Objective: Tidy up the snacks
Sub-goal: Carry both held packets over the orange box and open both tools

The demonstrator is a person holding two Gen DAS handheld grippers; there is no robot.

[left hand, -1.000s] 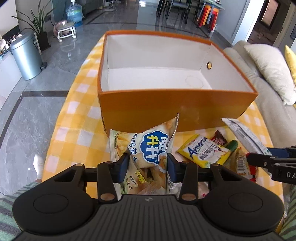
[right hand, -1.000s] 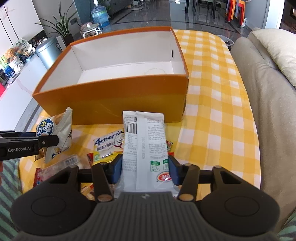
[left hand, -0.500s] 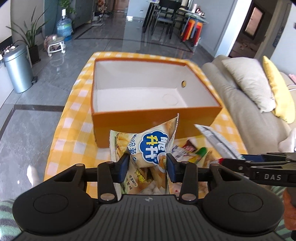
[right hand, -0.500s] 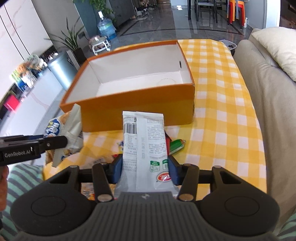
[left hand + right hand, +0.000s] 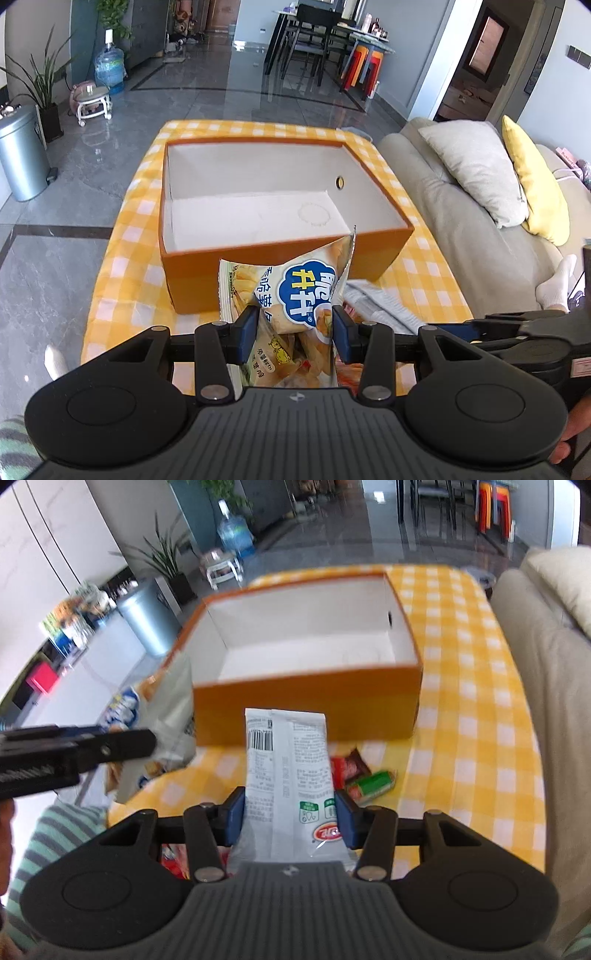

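Note:
My left gripper (image 5: 294,328) is shut on a chip bag with a blue logo (image 5: 295,291) and holds it in the air before the near wall of the orange box (image 5: 280,269). My right gripper (image 5: 290,812) is shut on a white snack packet (image 5: 288,760), also held above the table, short of the box (image 5: 306,698). The box is open and white inside, with nothing in it. In the right wrist view the left gripper (image 5: 110,744) and its chip bag (image 5: 162,731) show at the left. The white packet (image 5: 380,306) shows in the left wrist view.
A yellow checked cloth (image 5: 465,716) covers the table. Small snacks, a red one (image 5: 347,768) and a green one (image 5: 373,782), lie near the box's front. A beige sofa (image 5: 461,206) runs along the right. A metal bin (image 5: 20,155) stands on the floor at the left.
Both grippers have risen and pulled back with their packets. The box now appears lower and farther, and more of its inside shows. The snacks on the cloth stayed put.

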